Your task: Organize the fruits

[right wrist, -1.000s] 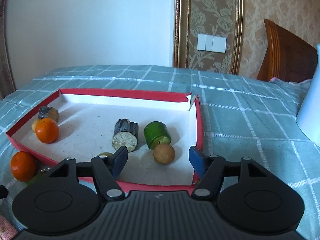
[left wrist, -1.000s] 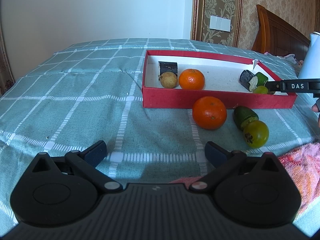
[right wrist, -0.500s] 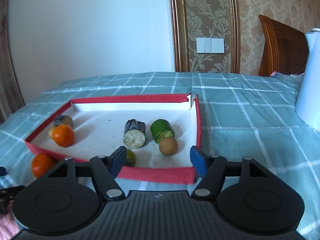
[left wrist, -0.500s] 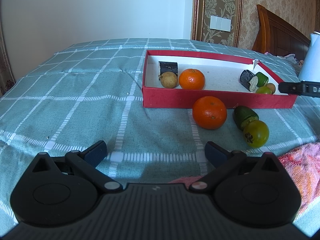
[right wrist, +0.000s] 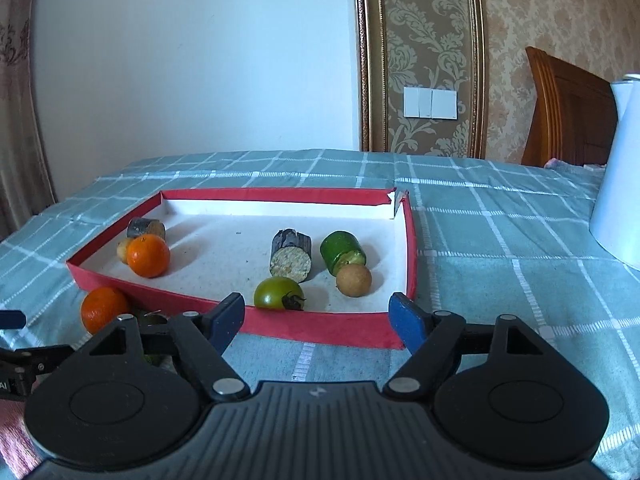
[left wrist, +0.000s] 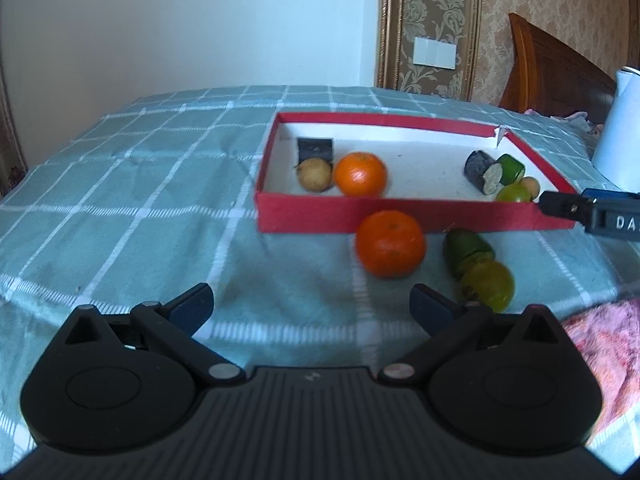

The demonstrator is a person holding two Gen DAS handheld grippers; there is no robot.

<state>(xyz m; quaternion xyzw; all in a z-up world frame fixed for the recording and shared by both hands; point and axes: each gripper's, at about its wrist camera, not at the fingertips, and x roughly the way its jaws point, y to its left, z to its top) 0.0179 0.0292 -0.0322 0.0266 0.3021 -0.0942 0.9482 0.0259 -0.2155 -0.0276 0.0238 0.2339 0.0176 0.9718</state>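
Note:
A red tray [left wrist: 320, 214] [right wrist: 320, 326] with a white floor lies on the checked cloth. Inside are an orange [left wrist: 360, 174] [right wrist: 148, 256], a brown round fruit [left wrist: 315, 175], dark cane pieces [left wrist: 316, 149] [right wrist: 291, 255], a green piece [right wrist: 343, 252], a green tomato [right wrist: 279, 293] and a tan ball [right wrist: 353, 280]. Outside, by the tray's front wall, sit another orange [left wrist: 390, 249] [right wrist: 104, 309], a green piece [left wrist: 467, 249] and a green round fruit [left wrist: 488, 285]. My left gripper [left wrist: 312, 306] is open over bare cloth. My right gripper [right wrist: 318, 316] is empty, its jaws opening, just short of the tray.
A white jug [left wrist: 618, 140] [right wrist: 618, 184] stands right of the tray. A pink towel [left wrist: 604, 352] lies at the near right. A wooden headboard [right wrist: 568, 112] and papered wall stand behind. Checked cloth [left wrist: 120, 208] stretches left of the tray.
My right gripper has drawn back from over the tray to outside its near wall, and its jaws have widened. A green tomato now lies in full view inside the tray. The left gripper stayed put.

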